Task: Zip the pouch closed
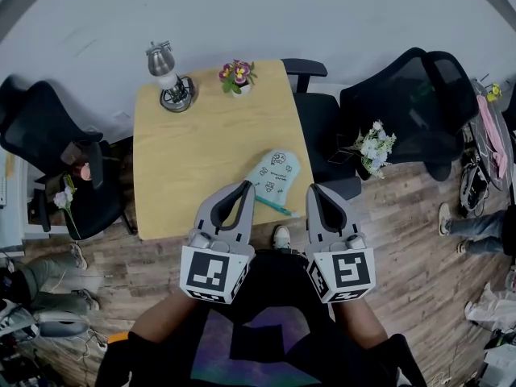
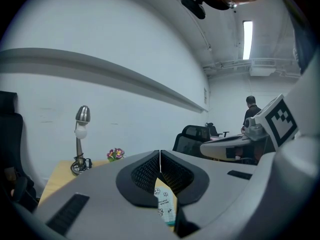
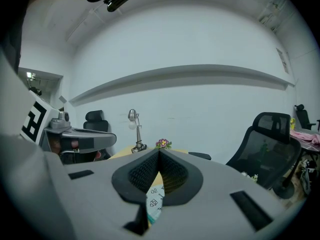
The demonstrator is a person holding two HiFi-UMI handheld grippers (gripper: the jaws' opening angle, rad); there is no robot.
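Pouch of pale mint printed fabric (image 1: 274, 174) lies near the light wooden table's (image 1: 193, 143) front edge, seemingly untouched, with the grey left gripper (image 1: 245, 185) and grey right gripper (image 1: 310, 189) close above, each with jaws pressed together on nothing.

Soft, even indoor light fills all three views, bright and slightly cool on the white wall. A ceiling light (image 2: 247, 39) at the far right burns out to plain white. Shadows on the table (image 1: 185, 160) are faint. Wide-angle distortion bows the wall ledge (image 2: 100, 69) and blackens the corners. The near bodies of the left gripper (image 2: 160, 156) and right gripper (image 3: 159, 154) look soft.
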